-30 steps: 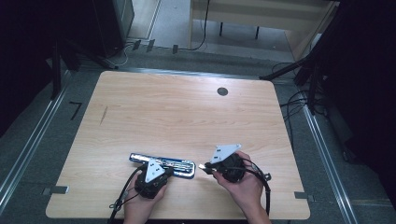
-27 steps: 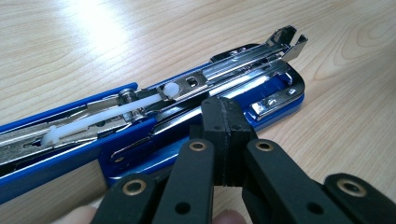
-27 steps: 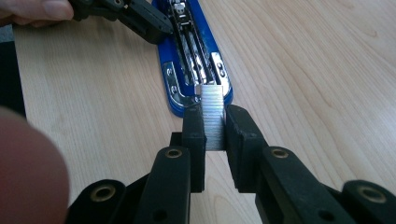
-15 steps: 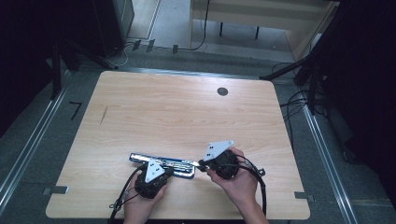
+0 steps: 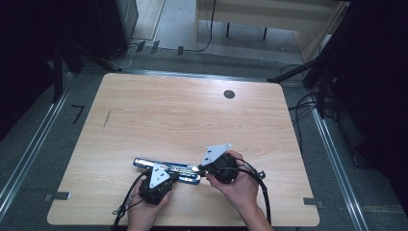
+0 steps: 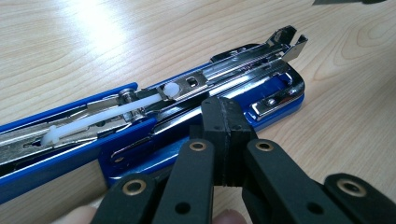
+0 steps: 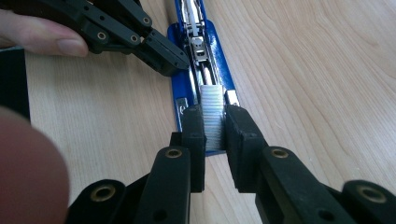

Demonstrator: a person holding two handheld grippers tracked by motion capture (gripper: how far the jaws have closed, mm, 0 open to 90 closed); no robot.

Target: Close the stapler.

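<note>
A blue stapler (image 5: 166, 169) lies opened flat near the table's front edge, its chrome magazine (image 6: 224, 70) facing up. My left gripper (image 5: 174, 177) is shut, and its closed tips (image 6: 223, 116) rest against the stapler's blue side. In the right gripper view the left gripper (image 7: 166, 63) reaches in from the upper left. My right gripper (image 5: 201, 168) is at the stapler's right end. Its jaws (image 7: 214, 123) are shut on a silvery strip of staples (image 7: 211, 109), which lies in line with the magazine channel at the end of the stapler (image 7: 180, 88).
The wooden table (image 5: 192, 115) has a round black grommet (image 5: 229, 94) at the back right and a dark streak (image 5: 107, 119) at the left. Cables trail from both grippers over the front edge. Dark floor, rails and furniture legs surround the table.
My right gripper has shifted a little to the left with the staple strip, closer onto the stapler's end. The left gripper and the stapler have stayed put.
</note>
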